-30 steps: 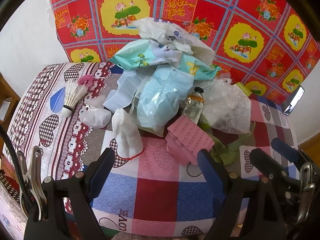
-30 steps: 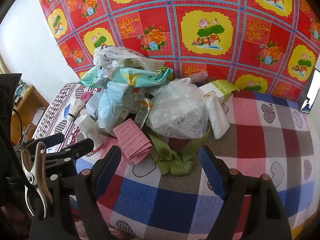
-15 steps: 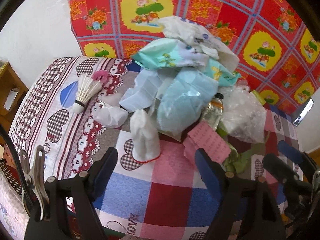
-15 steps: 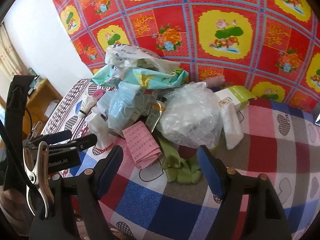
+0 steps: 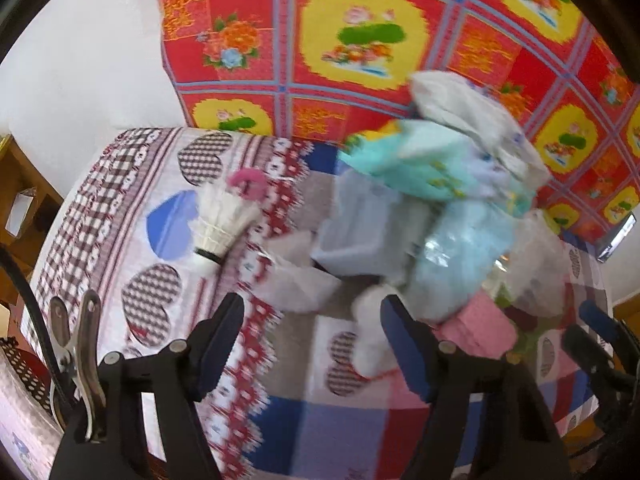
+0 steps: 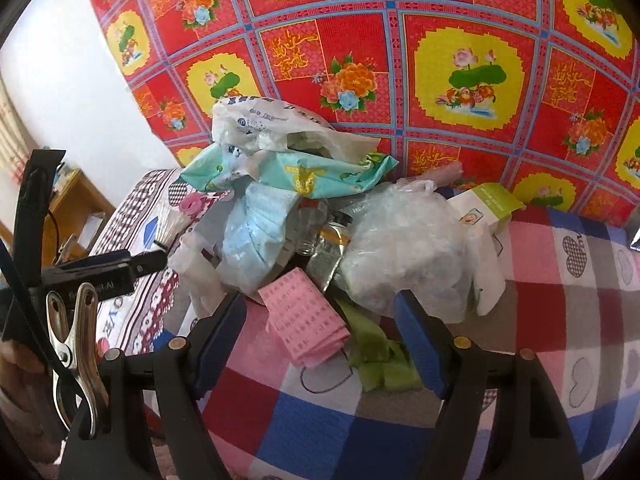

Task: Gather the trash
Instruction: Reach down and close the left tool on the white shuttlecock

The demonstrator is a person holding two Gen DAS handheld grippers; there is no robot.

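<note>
A heap of trash lies on the patchwork bedspread (image 6: 568, 304): a white plastic bag (image 6: 280, 128), a teal wrapper (image 6: 304, 172), pale blue packaging (image 5: 460, 248), a clear crumpled bag (image 6: 404, 248), a pink paper (image 6: 308, 320) and a green ribbon (image 6: 380, 356). In the blurred left wrist view my left gripper (image 5: 310, 328) hovers with its jaws closing and nothing pressed between them; a crumpled white tissue (image 5: 304, 288) lies just beyond the gap and a white wrapper (image 5: 370, 344) beside the right finger. My right gripper (image 6: 320, 320) stands open over the pink paper.
A shuttlecock (image 5: 220, 224) and a pink ring (image 5: 248, 180) lie left of the heap. A white box with a green top (image 6: 488, 204) sits at its right. A red flowered cloth (image 6: 440, 60) covers the wall behind. A wooden shelf (image 6: 76, 208) stands at the left.
My left gripper has swung left, so the heap now sits right of its fingers, and its jaws have narrowed. My right gripper has edged closer to the heap.
</note>
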